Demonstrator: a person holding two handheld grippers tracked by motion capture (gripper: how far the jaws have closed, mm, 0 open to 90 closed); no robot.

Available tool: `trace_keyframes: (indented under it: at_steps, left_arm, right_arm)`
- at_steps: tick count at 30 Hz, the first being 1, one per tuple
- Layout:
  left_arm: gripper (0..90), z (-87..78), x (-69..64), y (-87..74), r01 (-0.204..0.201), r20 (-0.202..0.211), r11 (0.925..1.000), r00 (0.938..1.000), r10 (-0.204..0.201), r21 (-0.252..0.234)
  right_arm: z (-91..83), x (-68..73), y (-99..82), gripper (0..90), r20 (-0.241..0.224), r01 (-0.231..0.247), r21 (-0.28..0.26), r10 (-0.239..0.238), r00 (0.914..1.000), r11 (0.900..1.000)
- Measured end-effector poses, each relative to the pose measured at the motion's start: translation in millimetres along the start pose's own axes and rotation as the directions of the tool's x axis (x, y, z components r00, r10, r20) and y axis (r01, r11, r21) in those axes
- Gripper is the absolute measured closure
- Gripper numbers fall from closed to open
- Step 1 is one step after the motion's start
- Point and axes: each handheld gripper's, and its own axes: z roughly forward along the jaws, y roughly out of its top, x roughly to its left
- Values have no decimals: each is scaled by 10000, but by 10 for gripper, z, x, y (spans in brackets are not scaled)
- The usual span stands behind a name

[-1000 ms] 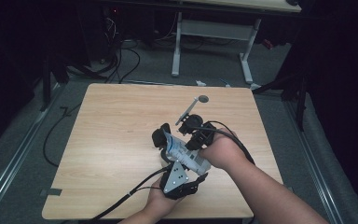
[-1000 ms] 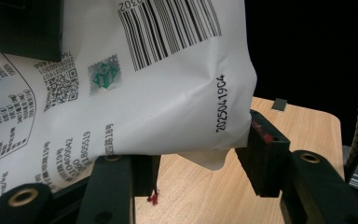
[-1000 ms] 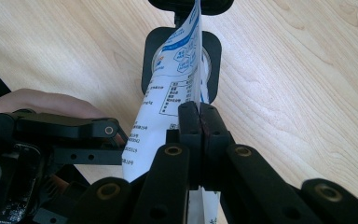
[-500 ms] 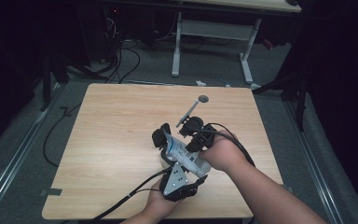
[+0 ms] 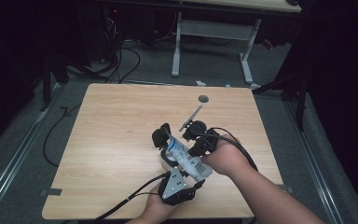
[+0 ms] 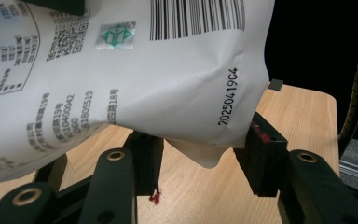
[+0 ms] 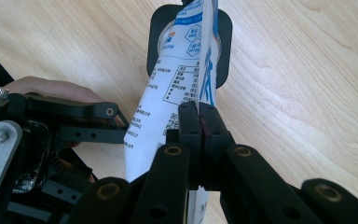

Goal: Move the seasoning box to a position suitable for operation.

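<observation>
A white pouch (image 5: 185,157) with blue print and a barcode hangs over the table between both grippers. My left gripper (image 5: 184,168) comes up from the near edge, and its pads press on the pouch's lower end (image 6: 177,84) from both sides. My right gripper (image 5: 192,145) reaches in from the right and is shut on the pouch's flat side seam (image 7: 186,70). The pouch's top end points down at a black round-holed holder (image 5: 160,136) on the table, which the right gripper view shows under the pouch tip as the same holder (image 7: 224,46).
The wooden table (image 5: 116,121) has a small grey disc (image 5: 203,99) set in it near the far edge. Black cables (image 5: 130,198) trail off the near edge. A metal table frame (image 5: 214,32) stands on the floor beyond.
</observation>
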Motion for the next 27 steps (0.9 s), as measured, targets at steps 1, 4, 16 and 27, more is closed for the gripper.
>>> trace_keyframes:
  at_steps: [1, 4, 16, 27]
  left_arm:
    - [543, 1, -3, -4, 17, 9, 10000, 10000, -17, 2]
    - [543, 1, -4, -24, 7, 10, 10000, 10000, -7, 67]
    - [546, 5, 19, -101, 163, 49, 9992, 9999, -165, 359]
    - [559, 1, 63, -162, 513, 67, 9967, 9986, -518, 635]
  right_arm:
    - [3, 2, -7, 898, -32, -61, -1, 61, 10000, 10000]
    - [9, -1, -20, 898, -52, -30, 34, 30, 10000, 10000]
    - [37, -3, -74, 898, -112, -129, 71, 129, 9999, 9999]
    - [47, 5, -67, 897, -193, -175, 110, 177, 9997, 9998]
